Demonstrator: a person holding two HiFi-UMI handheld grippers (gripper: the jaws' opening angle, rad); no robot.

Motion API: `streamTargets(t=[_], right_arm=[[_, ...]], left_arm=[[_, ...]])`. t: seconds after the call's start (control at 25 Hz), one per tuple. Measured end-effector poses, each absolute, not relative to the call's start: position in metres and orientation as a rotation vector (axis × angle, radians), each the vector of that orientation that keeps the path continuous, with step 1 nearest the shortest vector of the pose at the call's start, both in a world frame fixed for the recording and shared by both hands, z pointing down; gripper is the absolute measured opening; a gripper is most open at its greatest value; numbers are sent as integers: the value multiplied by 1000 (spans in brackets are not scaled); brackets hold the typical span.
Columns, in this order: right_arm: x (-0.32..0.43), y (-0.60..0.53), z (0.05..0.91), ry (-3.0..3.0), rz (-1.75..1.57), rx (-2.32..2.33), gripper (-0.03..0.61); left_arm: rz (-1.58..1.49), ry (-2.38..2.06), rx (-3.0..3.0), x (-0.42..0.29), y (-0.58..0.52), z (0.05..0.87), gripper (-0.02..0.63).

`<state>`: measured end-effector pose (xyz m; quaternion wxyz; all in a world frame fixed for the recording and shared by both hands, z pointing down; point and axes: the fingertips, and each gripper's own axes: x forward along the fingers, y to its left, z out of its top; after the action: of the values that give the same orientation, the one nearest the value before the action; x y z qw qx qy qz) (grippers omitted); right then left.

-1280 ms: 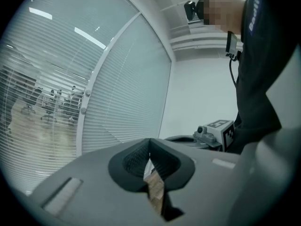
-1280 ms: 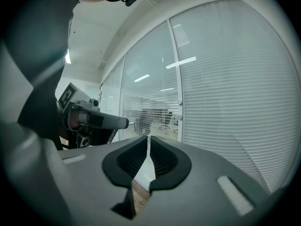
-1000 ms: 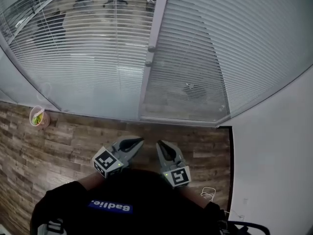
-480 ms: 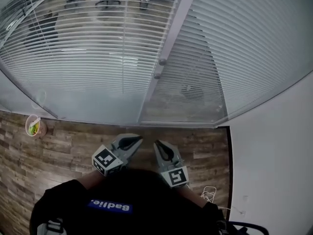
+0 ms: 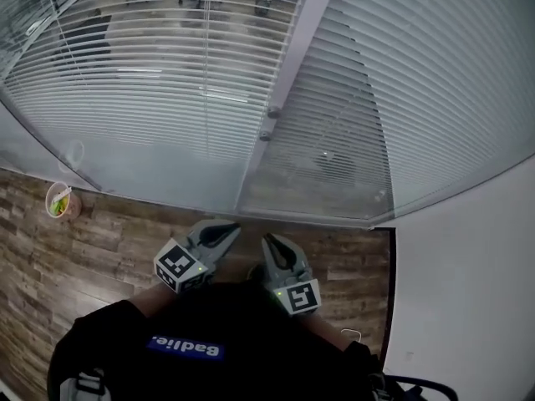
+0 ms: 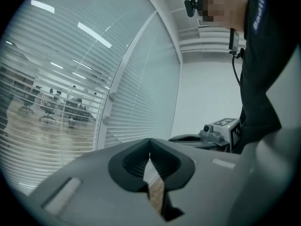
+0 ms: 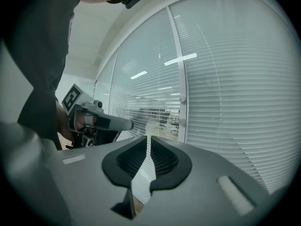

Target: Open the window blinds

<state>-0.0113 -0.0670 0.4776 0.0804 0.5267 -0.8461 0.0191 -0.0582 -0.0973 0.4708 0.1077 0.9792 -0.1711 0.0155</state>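
Both tools are held low in front of the person, short of the glass. The left tongs [image 5: 227, 228] are pinched right together with nothing in them, and the right tongs [image 5: 269, 242] stand a sliver apart, also empty. The window blinds [image 5: 401, 98] hang straight ahead behind the glass wall, in panels either side of a white upright frame [image 5: 288, 73]. The left-hand panel's slats are tilted enough to show chairs [image 6: 47, 118] beyond, while the right-hand panel reads far more closed. Two small round knobs [image 5: 268, 124] sit on that frame and are probably the control, though how they work cannot be told from here. To do this well the right tongs should likely spread wider before arriving, come in level and square to a knob, close on it firmly, then move it gently while watching the slats. The other tool should stay off the glass. Underfoot is wood-plank floor [image 5: 100, 249], with a small cup [image 5: 60, 200] standing near the foot of the glass at the left and a plain white wall [image 5: 476, 291] closing the corner at the right.
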Motion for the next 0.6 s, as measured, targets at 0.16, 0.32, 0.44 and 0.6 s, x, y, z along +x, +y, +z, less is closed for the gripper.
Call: streamTargets(t=[0.16, 0.32, 0.44, 0.6], right_arm=[[10, -84, 466, -2584, 29, 1519, 29], [33, -92, 474, -2627, 35, 1484, 29], [53, -96, 476, -2650, 43, 1464, 31], [74, -97, 478, -2678, 53, 1428, 34]], left_arm=[[54, -602, 2897, -41, -116, 457, 2], [72, -697, 2898, -26, -130, 460, 2], [85, -753, 2905, -9, -139, 458, 2], [85, -813, 2897, 10, -142, 453, 3]])
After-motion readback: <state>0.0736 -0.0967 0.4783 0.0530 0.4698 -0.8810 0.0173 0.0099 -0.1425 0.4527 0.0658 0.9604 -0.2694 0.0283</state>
